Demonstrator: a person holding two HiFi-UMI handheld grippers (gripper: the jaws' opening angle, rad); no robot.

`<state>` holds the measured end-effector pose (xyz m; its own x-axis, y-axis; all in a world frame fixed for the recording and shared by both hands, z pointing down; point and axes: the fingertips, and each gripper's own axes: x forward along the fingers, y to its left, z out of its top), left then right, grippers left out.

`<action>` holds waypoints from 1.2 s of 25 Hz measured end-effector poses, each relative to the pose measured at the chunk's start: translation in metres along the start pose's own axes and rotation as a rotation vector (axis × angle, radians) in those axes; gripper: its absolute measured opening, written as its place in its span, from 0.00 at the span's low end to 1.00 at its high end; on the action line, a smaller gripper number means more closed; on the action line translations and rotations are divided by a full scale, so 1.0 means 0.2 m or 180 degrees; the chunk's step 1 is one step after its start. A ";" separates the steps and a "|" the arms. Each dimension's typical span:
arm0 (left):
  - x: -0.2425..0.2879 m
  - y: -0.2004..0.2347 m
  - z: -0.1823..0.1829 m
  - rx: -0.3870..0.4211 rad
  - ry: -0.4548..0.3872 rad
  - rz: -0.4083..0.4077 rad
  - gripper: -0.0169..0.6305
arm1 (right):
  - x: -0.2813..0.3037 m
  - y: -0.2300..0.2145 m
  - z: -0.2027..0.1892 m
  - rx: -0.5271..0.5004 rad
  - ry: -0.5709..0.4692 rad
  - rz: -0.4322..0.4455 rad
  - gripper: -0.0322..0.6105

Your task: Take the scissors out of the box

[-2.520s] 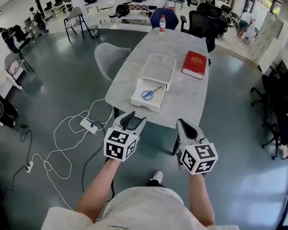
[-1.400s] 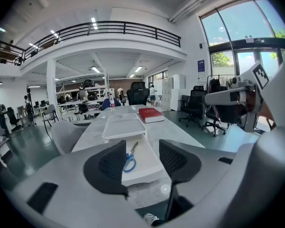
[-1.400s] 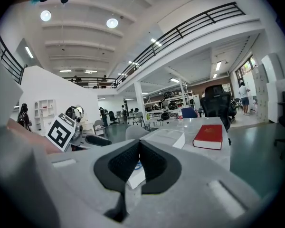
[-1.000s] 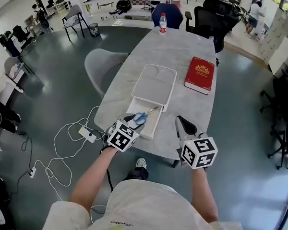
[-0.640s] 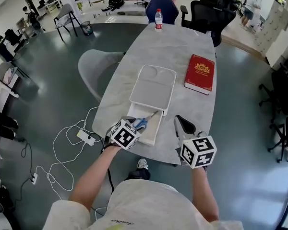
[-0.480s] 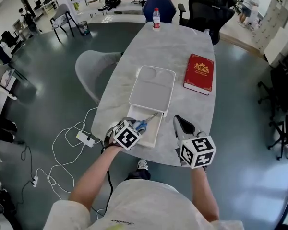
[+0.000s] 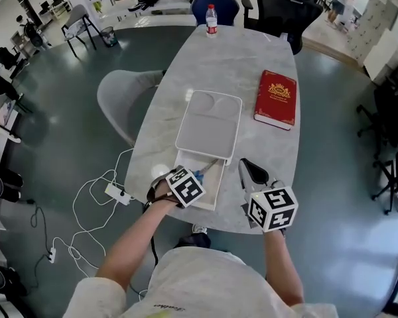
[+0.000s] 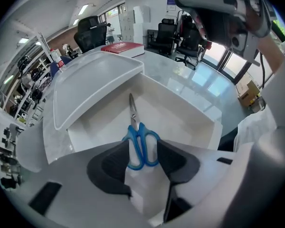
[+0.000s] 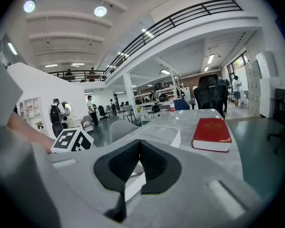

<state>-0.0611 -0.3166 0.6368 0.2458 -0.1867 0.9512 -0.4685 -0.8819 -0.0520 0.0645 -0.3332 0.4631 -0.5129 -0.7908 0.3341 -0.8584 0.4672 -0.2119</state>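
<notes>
Head view shows left gripper [image 7: 191, 177] now lowered into box [image 7: 200, 205], fingers [image 8: 111, 167] closing around scissors [image 8: 132, 122].

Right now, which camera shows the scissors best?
The left gripper view: the scissors lie whole in the box, blue handles between the left gripper's jaws, which have just been closing. The head view shows only a blue sliver beside that gripper; the right gripper view shows none.

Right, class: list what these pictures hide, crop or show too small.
Scissors: in the head view, mostly hidden under the left gripper's marker cube.
Red book: cover print too small, head view.
Bottle: label too small, head view.
Box: drawer mostly behind the right gripper, right gripper view.
</notes>
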 end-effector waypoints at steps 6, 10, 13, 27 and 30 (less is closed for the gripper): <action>0.05 0.02 0.00 0.0006 0.0156 -0.0064 0.26 | 0.02 -0.02 -0.02 0.0037 0.0004 -0.0017 0.06; 0.06 0.01 -0.01 0.0032 0.0327 -0.0081 0.24 | 0.03 -0.02 -0.02 0.0057 0.0008 -0.0015 0.06; 0.09 0.01 -0.02 0.0113 0.0429 -0.0051 0.24 | 0.03 -0.03 -0.02 0.0064 0.0005 -0.0021 0.06; 0.11 0.00 -0.02 0.0135 0.0596 -0.0184 0.20 | -0.02 -0.05 -0.05 0.0084 0.0010 -0.0069 0.06; 0.11 0.00 -0.02 0.0124 0.0600 -0.0199 0.19 | -0.03 -0.06 -0.06 0.0090 0.0018 -0.0079 0.06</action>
<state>-0.0576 -0.3187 0.6595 0.1084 -0.0500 0.9928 -0.4233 -0.9060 0.0006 0.0772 -0.3287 0.4745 -0.4914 -0.7998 0.3447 -0.8703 0.4359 -0.2293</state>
